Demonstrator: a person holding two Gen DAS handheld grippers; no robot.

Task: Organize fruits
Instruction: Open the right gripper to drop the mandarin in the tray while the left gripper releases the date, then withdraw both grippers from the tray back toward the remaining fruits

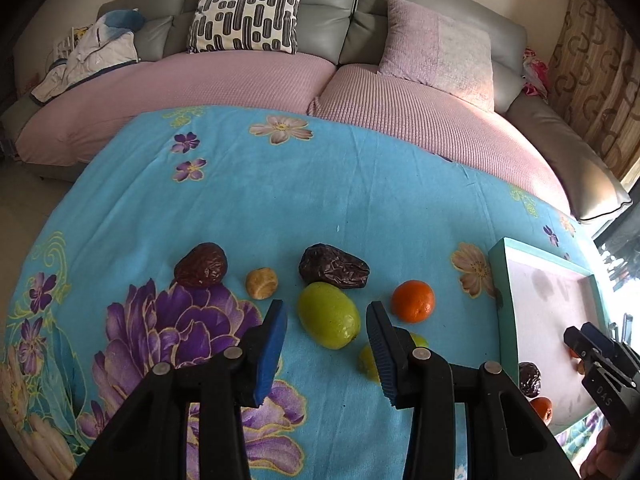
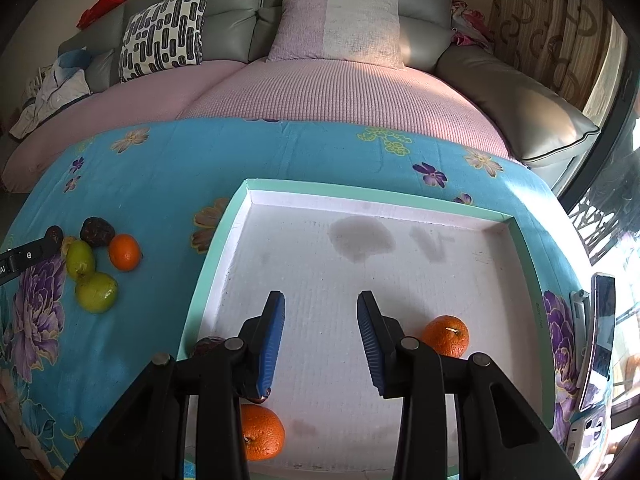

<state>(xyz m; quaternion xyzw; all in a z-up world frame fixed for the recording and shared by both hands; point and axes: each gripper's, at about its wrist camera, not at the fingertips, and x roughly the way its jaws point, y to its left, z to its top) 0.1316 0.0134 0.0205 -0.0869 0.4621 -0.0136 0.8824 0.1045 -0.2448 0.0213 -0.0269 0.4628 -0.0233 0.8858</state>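
Fruit lies on a blue floral cloth. In the left wrist view my left gripper is open, its blue pads either side of a green fruit. Around it are two dark dates, a small tan fruit, an orange and a second green fruit half hidden behind the right finger. A teal-rimmed white tray holds two oranges and a date. My right gripper hangs open over the tray with nothing between its fingers.
A grey sofa with pink covers and a patterned cushion runs behind the table. A phone on a stand stands at the table's right edge beside the tray. Curtains hang at the far right.
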